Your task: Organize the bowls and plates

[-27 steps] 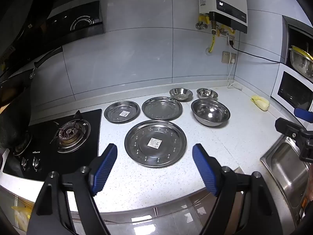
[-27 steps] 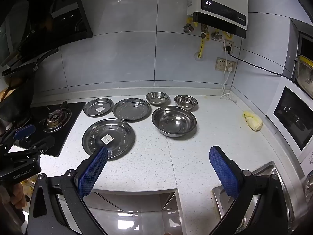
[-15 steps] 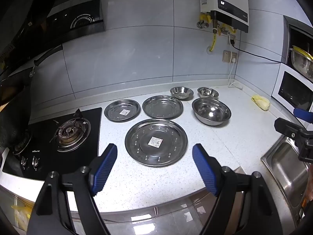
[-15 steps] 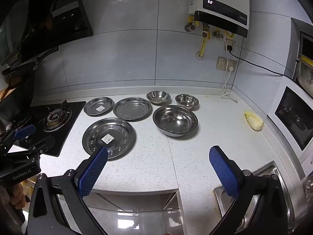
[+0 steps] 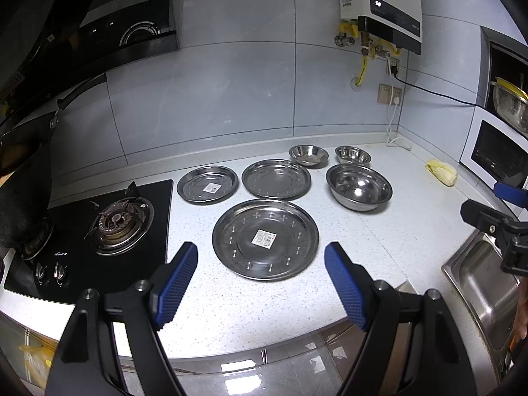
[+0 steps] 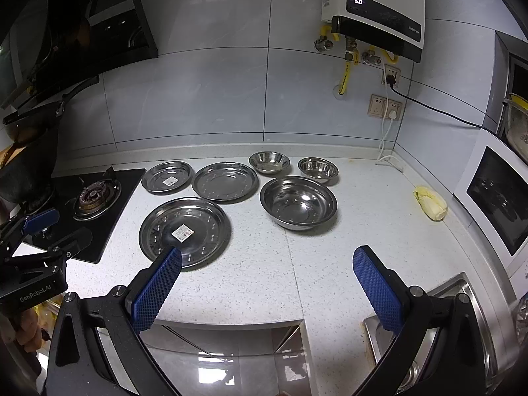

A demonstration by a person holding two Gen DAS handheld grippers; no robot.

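Both grippers hang above the near edge of the speckled white tabletop (image 5: 379, 231), tilted down toward it, and both stand with jaws wide open and nothing between them. The left gripper (image 5: 260, 283) points at the big plate (image 5: 265, 239), which lies flat nearest the edge with a paper label at its centre. The right gripper (image 6: 267, 280) hangs further right, over bare tabletop, with the big plate just beyond its left finger.

Behind the big plate lie two more steel plates side by side: the small plate (image 5: 207, 184) on the left, also labelled, next to the stove (image 5: 99, 227), and the mid plate (image 5: 276, 179) on its right. They sit close but apart.

To the right of the plates stands the big bowl (image 6: 298, 202), upright and empty. Behind it, near the wall, are two small bowls, the left bowl (image 6: 269, 162) and the right bowl (image 6: 318, 169), each standing apart.

Further right a pale cabbage (image 6: 430, 203) lies near the microwave (image 6: 495, 194). A steel sink (image 5: 478, 287) sits at the near right corner. A water heater (image 6: 373, 10) hangs on the tiled wall above.
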